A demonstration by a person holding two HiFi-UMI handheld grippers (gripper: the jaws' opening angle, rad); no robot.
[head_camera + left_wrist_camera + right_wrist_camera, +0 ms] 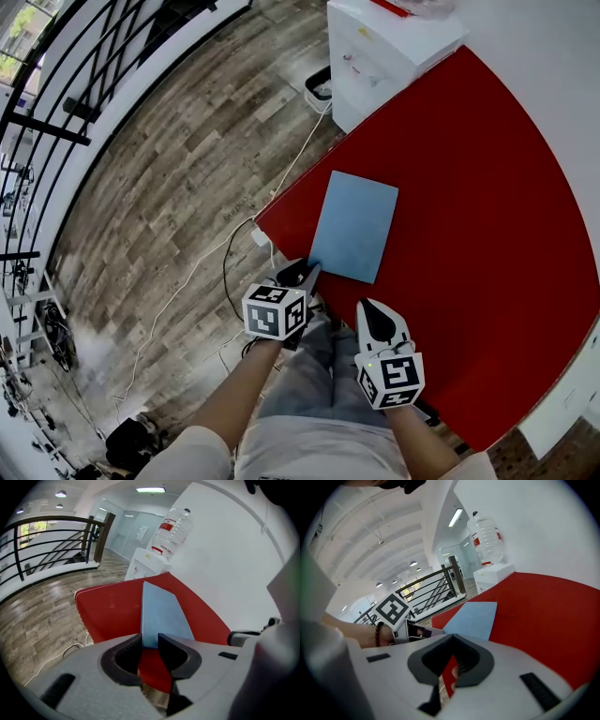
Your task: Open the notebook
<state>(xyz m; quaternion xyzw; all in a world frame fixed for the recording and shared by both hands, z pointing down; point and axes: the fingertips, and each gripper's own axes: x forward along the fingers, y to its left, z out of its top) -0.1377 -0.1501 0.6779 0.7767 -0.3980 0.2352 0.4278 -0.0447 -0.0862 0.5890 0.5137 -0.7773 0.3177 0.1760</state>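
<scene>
In the head view the left gripper [307,270] covers the near left corner of the notebook [354,225], so contact there cannot be judged. The left gripper view shows its fingers a narrow gap apart, with that corner just at their tips. The blue notebook lies shut and flat on the red worktop [469,187], near its left edge, its long axis running away from the person and leaning slightly right. The right gripper [370,311] is held nearer the person, fingers closed together on nothing. Only the gripper views show the whole water bottle [171,527] on the white cabinet [384,47]; the head view crops it.
</scene>
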